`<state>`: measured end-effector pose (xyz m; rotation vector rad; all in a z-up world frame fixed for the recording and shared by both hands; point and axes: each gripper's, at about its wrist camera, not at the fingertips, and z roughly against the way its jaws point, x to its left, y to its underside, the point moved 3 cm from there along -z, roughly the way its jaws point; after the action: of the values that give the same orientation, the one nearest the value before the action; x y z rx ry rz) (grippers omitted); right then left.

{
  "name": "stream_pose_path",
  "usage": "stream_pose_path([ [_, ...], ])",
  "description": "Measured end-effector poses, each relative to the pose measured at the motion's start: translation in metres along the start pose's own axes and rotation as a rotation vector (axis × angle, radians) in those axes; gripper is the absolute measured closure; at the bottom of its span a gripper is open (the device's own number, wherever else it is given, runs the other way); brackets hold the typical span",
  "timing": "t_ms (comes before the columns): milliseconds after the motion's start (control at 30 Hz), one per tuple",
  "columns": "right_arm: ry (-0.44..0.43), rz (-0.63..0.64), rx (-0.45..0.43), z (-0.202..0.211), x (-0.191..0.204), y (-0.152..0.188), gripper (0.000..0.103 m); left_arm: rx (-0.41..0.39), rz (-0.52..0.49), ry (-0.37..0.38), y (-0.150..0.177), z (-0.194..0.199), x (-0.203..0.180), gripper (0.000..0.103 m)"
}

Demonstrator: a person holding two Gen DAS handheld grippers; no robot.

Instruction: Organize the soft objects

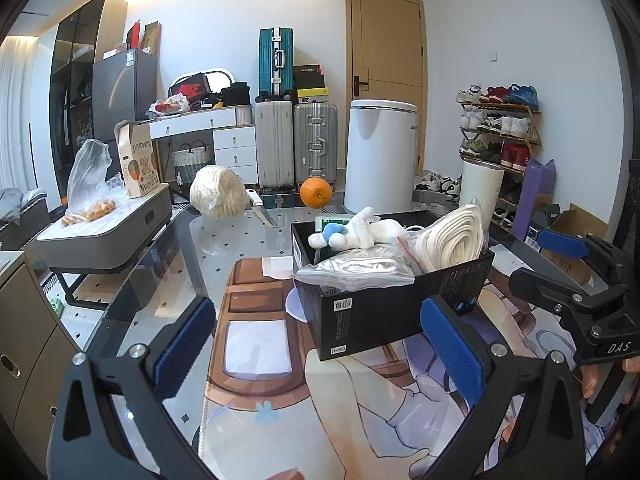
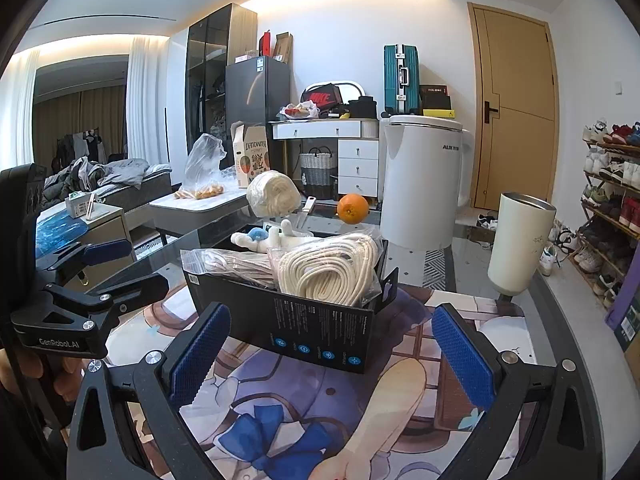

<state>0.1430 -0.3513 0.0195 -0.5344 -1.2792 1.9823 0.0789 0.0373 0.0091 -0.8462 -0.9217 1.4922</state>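
Note:
A black cardboard box (image 1: 384,312) (image 2: 320,328) stands on the printed mat. Inside lie a white plush toy with a blue patch (image 1: 352,232) (image 2: 268,238), a bagged coil of white rope (image 1: 452,240) (image 2: 328,272) and a clear bag of grey cord (image 1: 356,272) (image 2: 228,262). A ball of cream yarn (image 1: 218,193) (image 2: 273,194) sits on the glass table beyond the box. My left gripper (image 1: 320,344) is open and empty, just before the box's near corner. My right gripper (image 2: 332,356) is open and empty, before the box's right side.
An orange (image 1: 316,193) (image 2: 352,208) and a knife (image 1: 260,210) lie beyond the box. A cream tumbler (image 2: 520,244) (image 1: 480,186) stands at the right. A white bin (image 2: 424,180), suitcases (image 1: 296,148), shoe rack (image 1: 500,132) and low side table (image 1: 108,232) surround the table.

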Motion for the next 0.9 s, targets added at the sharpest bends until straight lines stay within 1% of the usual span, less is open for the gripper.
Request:
stream_pose_path([
  [900, 0.004, -0.001, -0.007, 0.0029, 0.0022, -0.0007, 0.001, -0.002, 0.0, 0.001, 0.0007, 0.0001, 0.001, 0.0],
])
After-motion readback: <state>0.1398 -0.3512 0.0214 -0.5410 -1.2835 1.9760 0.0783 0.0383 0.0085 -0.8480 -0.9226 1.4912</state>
